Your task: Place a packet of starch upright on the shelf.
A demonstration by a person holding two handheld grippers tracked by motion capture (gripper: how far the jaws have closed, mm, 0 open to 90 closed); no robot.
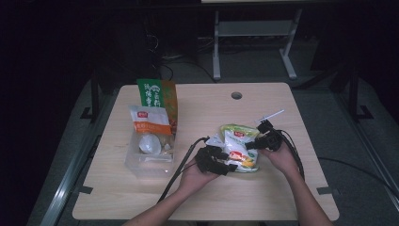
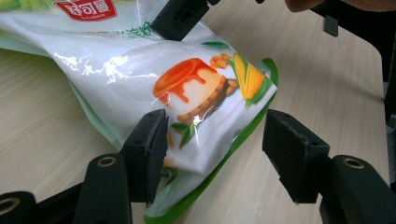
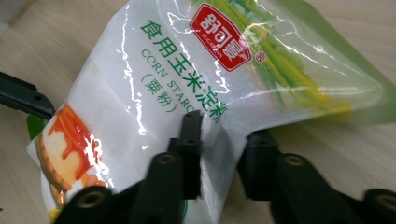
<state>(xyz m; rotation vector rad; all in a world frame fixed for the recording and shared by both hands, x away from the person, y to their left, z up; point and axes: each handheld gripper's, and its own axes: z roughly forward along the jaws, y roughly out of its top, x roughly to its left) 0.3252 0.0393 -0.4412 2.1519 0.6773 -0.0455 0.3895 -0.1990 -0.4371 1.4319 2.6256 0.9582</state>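
A glossy white and green corn starch bag with a corn and pudding picture lies right of the table's middle. My left gripper stands open around its lower corner. In the left gripper view that bag touches the left pad, while the right pad stands apart from it. My right gripper is at the bag's far side. In the right gripper view its narrow jaws pinch a creased side edge of the bag.
A clear plastic container sits at the table's left with an orange and white packet leaning in it. A green and orange bag stands behind. A round hole is near the far edge. Cables trail toward the person.
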